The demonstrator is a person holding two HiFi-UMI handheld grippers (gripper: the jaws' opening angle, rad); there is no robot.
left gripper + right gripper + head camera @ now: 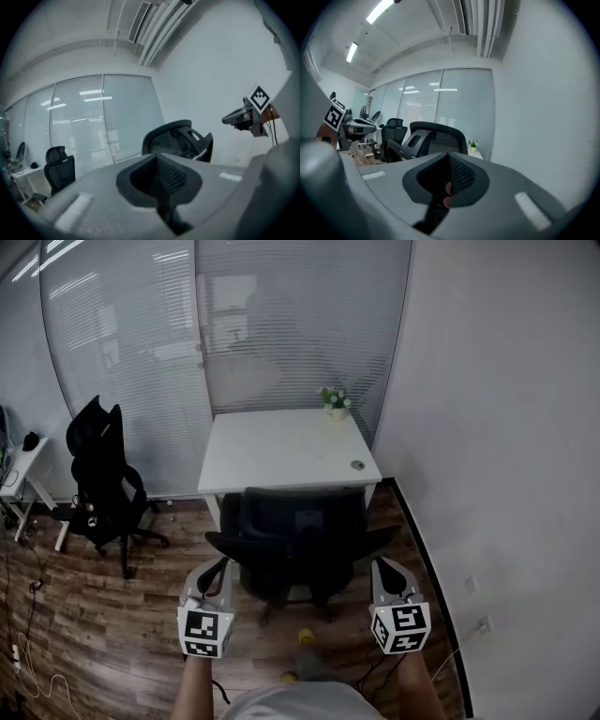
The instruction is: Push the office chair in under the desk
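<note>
A black office chair (295, 540) stands in front of the white desk (281, 451), its back toward me and its seat partly under the desk edge. My left gripper (218, 565) is just behind the chair's left armrest, jaws shut on nothing. My right gripper (383, 568) is level with it behind the right armrest, also shut and empty. In the left gripper view the chair's headrest (178, 138) rises beyond the shut left gripper (161, 183), with the right gripper (248, 115) at the far right. In the right gripper view the chair (436, 138) stands beyond the shut right gripper (449, 182).
A small potted plant (335, 401) and a little round object (357, 465) sit on the desk. A second black chair (103, 479) stands at the left near another white table (19, 470). A white wall (497, 474) runs close along the right; cables (28, 652) lie on the floor.
</note>
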